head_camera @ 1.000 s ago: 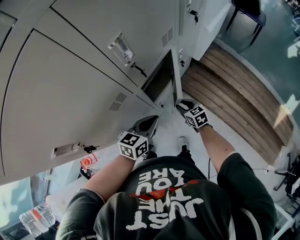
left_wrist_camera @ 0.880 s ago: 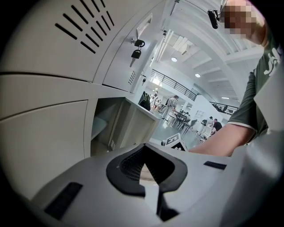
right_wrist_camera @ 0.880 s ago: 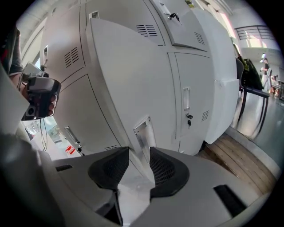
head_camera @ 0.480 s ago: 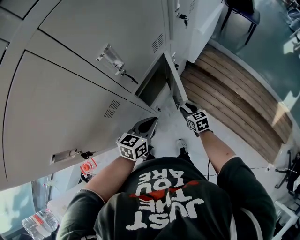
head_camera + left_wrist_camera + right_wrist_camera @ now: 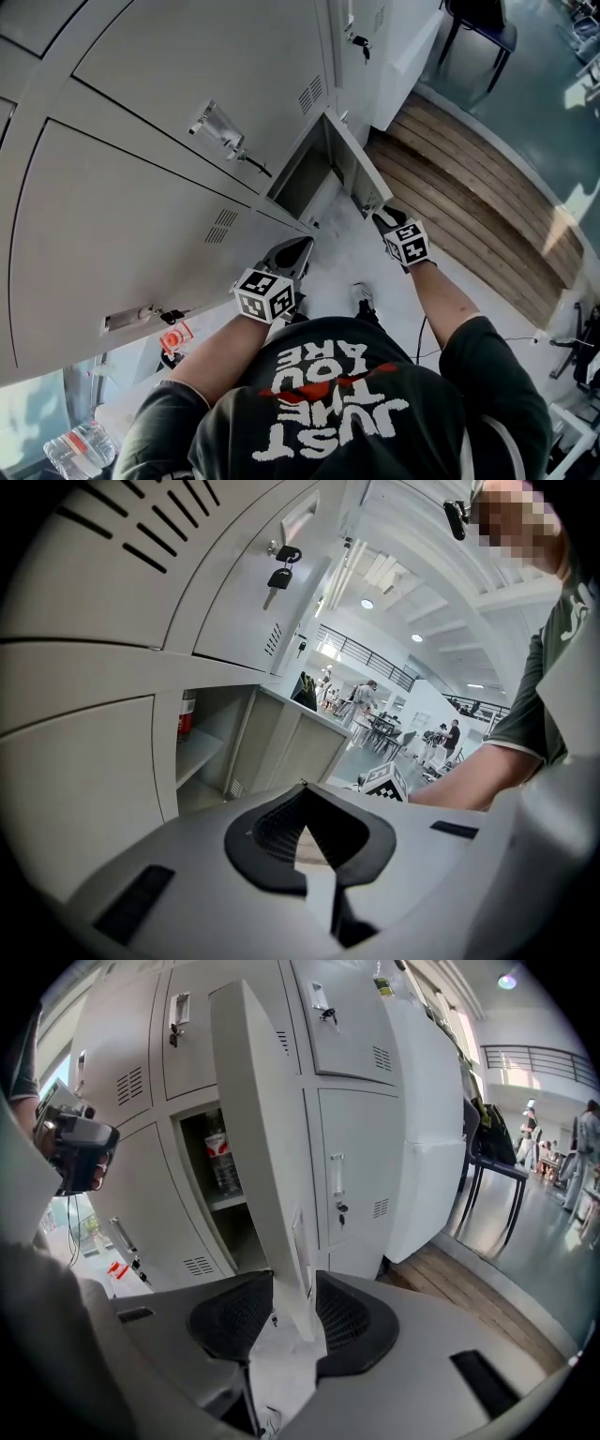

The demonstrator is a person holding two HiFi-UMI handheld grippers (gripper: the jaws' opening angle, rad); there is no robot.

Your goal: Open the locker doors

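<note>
Swung wider now, locker door point(image 5: 354, 167) sits pinched by the right gripper point(image 5: 383, 215).

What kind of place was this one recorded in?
Probably a locker area off a large open hall: a bank of grey metal lockers with keys in the locks, one door open, and tables and people beyond.
</note>
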